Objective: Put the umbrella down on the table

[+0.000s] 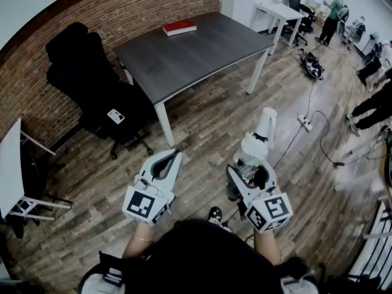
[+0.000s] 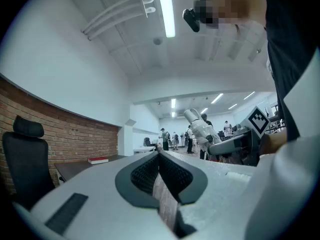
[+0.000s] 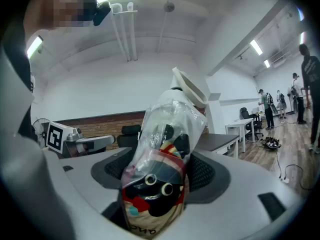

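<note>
Our right gripper (image 1: 251,171) pinched the folded white-handled umbrella (image 1: 262,133) in its clear plastic sleeve at lower centre-right, our left gripper (image 1: 176,154) sat pressed together and empty beside it, and the dark grey white-legged table (image 1: 190,54) stood well apart at upper centre.

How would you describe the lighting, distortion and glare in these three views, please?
Head view: even daylight-like light, and the wide-angle lens bows the red brick wall. Left gripper view: the white ceiling strip light is blown out and the corners are darkly vignetted. Right gripper view: pale glare streaks on the cartoon-printed folded umbrella in clear plastic sleeve.
</note>
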Motion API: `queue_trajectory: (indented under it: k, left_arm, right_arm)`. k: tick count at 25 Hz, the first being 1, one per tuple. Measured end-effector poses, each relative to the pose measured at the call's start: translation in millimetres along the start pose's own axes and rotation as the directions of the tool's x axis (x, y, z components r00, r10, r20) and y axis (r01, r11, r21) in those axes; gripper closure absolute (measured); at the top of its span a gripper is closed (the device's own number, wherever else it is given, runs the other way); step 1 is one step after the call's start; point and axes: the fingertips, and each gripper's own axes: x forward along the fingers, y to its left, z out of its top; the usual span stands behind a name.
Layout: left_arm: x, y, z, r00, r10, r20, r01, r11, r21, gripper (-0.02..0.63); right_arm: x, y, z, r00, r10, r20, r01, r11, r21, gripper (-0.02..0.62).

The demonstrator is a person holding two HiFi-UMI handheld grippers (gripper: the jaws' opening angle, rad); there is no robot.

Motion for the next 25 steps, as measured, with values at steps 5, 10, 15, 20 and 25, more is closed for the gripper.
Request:
queue_trajectory:
  k: [5,10,15,20,25]
  left_arm:
    - [0.8,-1.4,-0.6,1.0,-0.003,-0.004,0.003,1.0,-0.002,0.611]
    - [8.4,-3.7,-3.0,1.0,-0.007,-0.014,0.007,1.0,-0.003,0.611]
    - [12.6,-6.2,-7.5,1.0,0.006,-0.021,-0.006,1.0,0.005,0.611]
    - [14.8,-2.1,-14.9,0.997,0.044,-0.064,-0.044,0.999,0.002,0.611]
    - [16.5,-3.5,-19.4,0.992,0.074,-0.104,-0.075,0.997,-0.005,0.611]
  right_arm:
    - [-2.1,-1.7,-1.1,1.0,-0.006,-0.005,0.006,1.0,-0.002,0.27]
    - [-0.1,-7.7,-0.1,1.0,0.003,-0.003,-0.003,1.0,0.004,0.271]
    - [0.3,-18.1,-3.1,1.0,0.007,-0.013,-0.007,1.0,0.011,0.272]
    - [5.2,-32.9,-7.4,0.999,0.02,-0.036,-0.019,0.999,0.033,0.272]
    - [11.8,-42.0,-6.2,0.998,0.043,-0.036,-0.041,0.998,0.053,0.272]
